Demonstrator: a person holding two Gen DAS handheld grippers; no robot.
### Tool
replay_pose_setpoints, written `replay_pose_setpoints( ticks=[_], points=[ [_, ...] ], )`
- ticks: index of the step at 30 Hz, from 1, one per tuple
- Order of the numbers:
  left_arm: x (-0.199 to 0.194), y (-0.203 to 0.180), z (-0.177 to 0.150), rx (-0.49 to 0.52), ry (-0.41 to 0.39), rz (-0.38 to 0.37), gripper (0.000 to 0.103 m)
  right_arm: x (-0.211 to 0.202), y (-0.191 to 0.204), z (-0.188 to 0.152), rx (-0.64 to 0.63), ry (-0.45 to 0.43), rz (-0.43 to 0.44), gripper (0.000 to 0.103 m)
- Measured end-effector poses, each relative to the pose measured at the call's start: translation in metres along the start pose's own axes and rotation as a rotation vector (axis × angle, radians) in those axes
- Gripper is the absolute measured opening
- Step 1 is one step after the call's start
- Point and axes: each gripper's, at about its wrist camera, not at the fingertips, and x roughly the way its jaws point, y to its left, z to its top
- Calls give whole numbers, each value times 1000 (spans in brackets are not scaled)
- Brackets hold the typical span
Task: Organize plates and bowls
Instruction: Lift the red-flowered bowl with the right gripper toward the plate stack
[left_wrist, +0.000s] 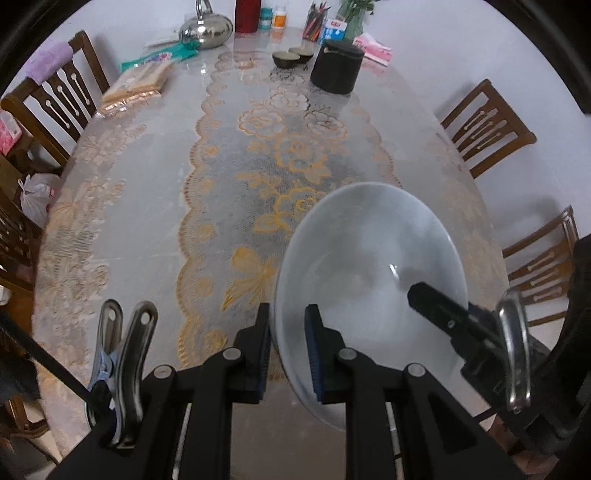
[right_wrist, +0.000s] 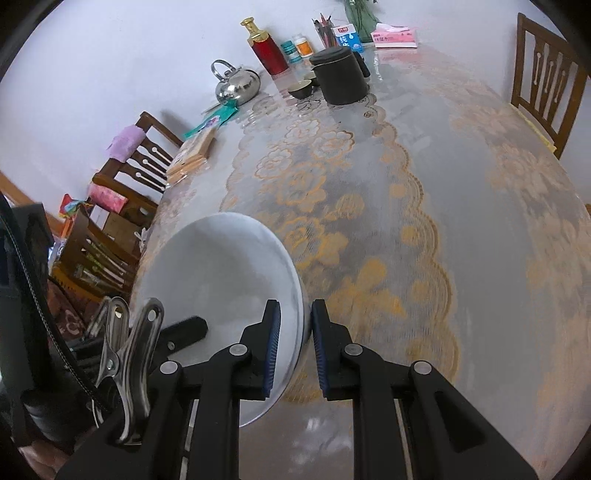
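Note:
A large white bowl (left_wrist: 369, 266) is held over the near end of the table, with both grippers on its rim. My left gripper (left_wrist: 289, 347) is shut on the bowl's left rim, one pad outside and one inside. My right gripper (right_wrist: 295, 343) is shut on the bowl's (right_wrist: 221, 273) right rim the same way. The right gripper's finger (left_wrist: 436, 306) shows inside the bowl in the left wrist view. Two small dark bowls (left_wrist: 291, 57) sit at the far end of the table.
The table (left_wrist: 147, 206) carries a lace cloth under a clear cover. At its far end stand a black canister (left_wrist: 336, 66), a steel kettle (left_wrist: 205, 29), a red bottle (right_wrist: 267, 48), jars, pencils, a milk carton and tissues. Wooden chairs (left_wrist: 487, 129) stand on both sides.

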Motion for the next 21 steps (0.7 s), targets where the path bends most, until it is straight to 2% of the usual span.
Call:
replay_pose_setpoints(
  ticks=[4, 13, 21],
  points=[
    [-31, 0, -22, 40, -53, 20, 18, -18, 12, -21, 21, 0, 19, 20],
    [-87, 13, -69, 49, -104, -11, 18, -60, 46, -65, 28, -30, 37, 20],
    [-118, 33, -111, 15, -85, -35, 18, -85, 71, -96, 34, -33, 51, 20]
  ],
)
